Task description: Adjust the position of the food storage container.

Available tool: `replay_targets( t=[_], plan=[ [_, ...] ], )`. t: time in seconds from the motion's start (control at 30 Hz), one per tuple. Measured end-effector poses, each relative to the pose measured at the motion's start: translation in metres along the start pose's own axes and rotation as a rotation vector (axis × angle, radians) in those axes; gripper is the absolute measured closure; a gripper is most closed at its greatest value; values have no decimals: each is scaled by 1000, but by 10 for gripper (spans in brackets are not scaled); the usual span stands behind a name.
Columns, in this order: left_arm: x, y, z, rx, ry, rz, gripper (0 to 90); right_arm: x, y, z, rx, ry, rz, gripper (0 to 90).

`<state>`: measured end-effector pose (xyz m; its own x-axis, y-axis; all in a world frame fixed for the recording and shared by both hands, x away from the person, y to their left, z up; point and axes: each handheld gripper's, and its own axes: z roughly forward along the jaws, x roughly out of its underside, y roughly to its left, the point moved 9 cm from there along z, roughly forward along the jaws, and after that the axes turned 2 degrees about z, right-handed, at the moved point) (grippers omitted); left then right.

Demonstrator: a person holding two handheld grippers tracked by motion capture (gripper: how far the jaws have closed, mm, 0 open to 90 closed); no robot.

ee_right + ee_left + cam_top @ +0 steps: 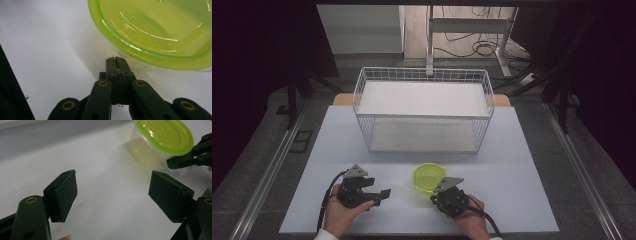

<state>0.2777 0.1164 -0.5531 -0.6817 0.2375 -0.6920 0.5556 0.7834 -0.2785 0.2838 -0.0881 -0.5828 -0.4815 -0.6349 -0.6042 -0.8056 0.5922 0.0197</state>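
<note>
A clear plastic tub with a lime-green lid [429,177] [160,141] [160,32] stands on the white table near its front. My right gripper [435,199] [116,60] is shut, jaws pressed together with nothing between them, tips right at the tub's near side just under the lid rim. In the left gripper view those shut jaws [180,161] reach the tub from the right. My left gripper [384,194] [112,195] rests to the left of the tub, open wide, pointing toward it over bare table. A hand holds each gripper.
A white wire basket [424,107] with a white shelf board stands on the table's far half. Grey floor rails run along both table sides. A desk frame and cables lie on the floor beyond.
</note>
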Motion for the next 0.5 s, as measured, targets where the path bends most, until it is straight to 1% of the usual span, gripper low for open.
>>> replay_targets(
  t=[0.13,0.27,0.3,0.37,0.4,0.43,0.47,0.5],
  plan=[
    [0,0,0,0,2,3,226,0,-2,0,1,-3,1,886],
    [0,1,0,-2,-2,0,225,-1,2,-3,-13,-13,0,886],
    [0,2,-1,-4,-1,-1,225,-1,5,-7,-18,-18,-4,886],
    [-1,2,-3,-8,-10,-4,225,-1,6,-10,-20,-25,-3,886],
    [-1,2,-5,-9,-14,-4,225,-1,6,-14,-23,-32,3,886],
    [-1,2,-7,-14,-19,-3,225,1,6,-23,-24,-49,14,886],
    [-1,2,-7,-14,-19,-3,224,1,6,-23,-24,-49,14,886],
    [-1,2,-8,-17,-21,-4,224,2,4,-28,-22,-58,26,886]
  ],
)
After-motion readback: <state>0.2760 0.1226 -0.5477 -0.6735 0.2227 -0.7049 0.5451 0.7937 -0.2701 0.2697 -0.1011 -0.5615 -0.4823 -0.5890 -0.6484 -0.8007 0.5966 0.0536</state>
